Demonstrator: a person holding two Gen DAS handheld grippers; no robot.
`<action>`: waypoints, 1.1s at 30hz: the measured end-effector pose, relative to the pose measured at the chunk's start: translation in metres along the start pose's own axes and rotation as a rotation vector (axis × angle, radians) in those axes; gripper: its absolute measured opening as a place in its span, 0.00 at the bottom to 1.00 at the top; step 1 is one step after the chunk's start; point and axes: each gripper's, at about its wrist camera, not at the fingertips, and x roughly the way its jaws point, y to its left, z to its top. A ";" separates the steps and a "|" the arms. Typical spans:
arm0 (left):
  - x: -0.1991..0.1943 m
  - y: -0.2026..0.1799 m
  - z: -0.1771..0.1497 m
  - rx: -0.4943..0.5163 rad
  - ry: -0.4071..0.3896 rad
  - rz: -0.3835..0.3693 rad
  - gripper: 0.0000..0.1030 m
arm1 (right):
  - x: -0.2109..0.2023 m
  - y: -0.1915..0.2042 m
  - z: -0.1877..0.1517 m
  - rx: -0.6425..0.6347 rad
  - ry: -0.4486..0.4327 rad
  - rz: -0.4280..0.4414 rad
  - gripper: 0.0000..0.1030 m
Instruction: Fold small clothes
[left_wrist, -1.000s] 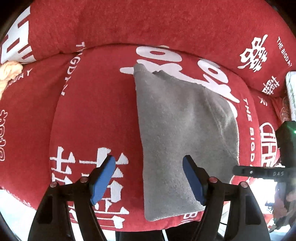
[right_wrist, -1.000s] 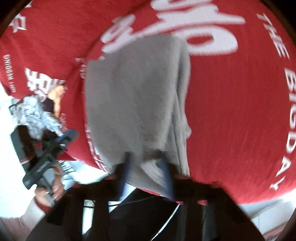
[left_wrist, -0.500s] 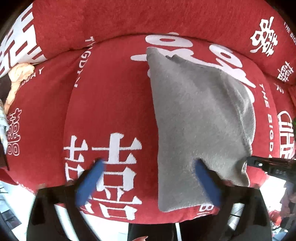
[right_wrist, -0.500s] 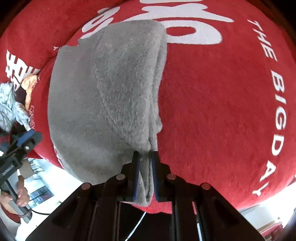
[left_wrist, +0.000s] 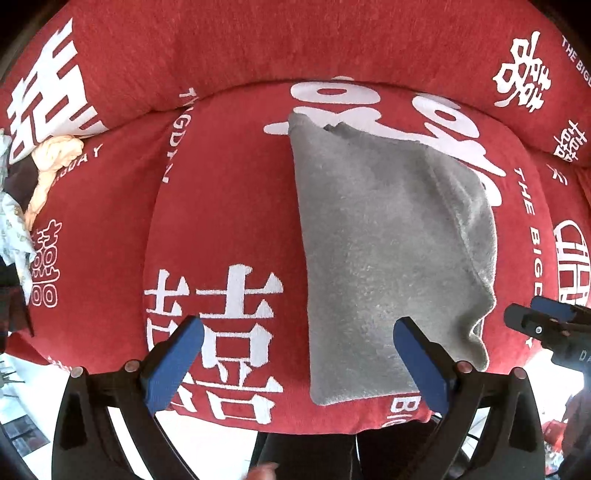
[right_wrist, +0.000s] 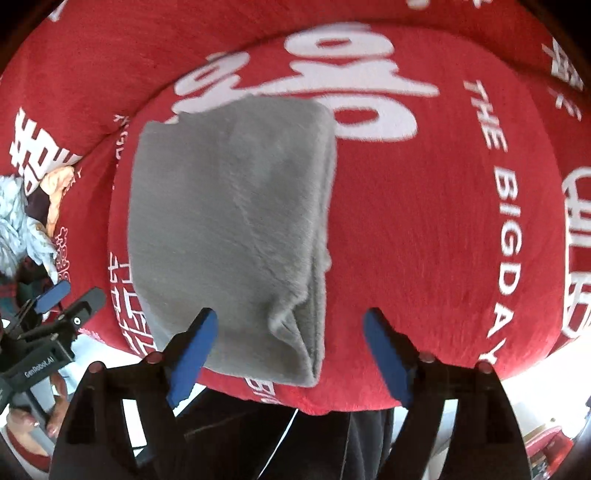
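Note:
A grey fleece garment lies folded lengthwise on a red cushion with white lettering; it also shows in the right wrist view. Its near end hangs slightly over the cushion's front edge. My left gripper is open and empty, hovering above the near left part of the garment. My right gripper is open and empty, with the garment's near right corner between its blue pads. The right gripper also shows in the left wrist view, and the left gripper shows in the right wrist view.
A pile of other clothes, peach, dark and pale patterned, lies at the cushion's left; it also shows in the right wrist view. The red back cushion rises behind. The floor lies below the front edge.
My right gripper was shut on the garment's near right edge and has opened and let it go. The folded layer now lies flat. The left gripper stayed open and shifted slightly.

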 end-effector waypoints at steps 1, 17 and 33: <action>-0.001 -0.001 0.000 0.000 0.002 -0.001 1.00 | -0.002 0.007 0.001 -0.013 -0.008 -0.022 0.87; -0.002 -0.005 0.002 -0.020 0.010 -0.015 1.00 | -0.009 0.025 0.005 0.016 -0.018 -0.084 1.00; 0.004 -0.003 0.002 -0.021 0.033 -0.008 1.00 | -0.006 0.027 0.006 0.039 -0.009 -0.096 1.00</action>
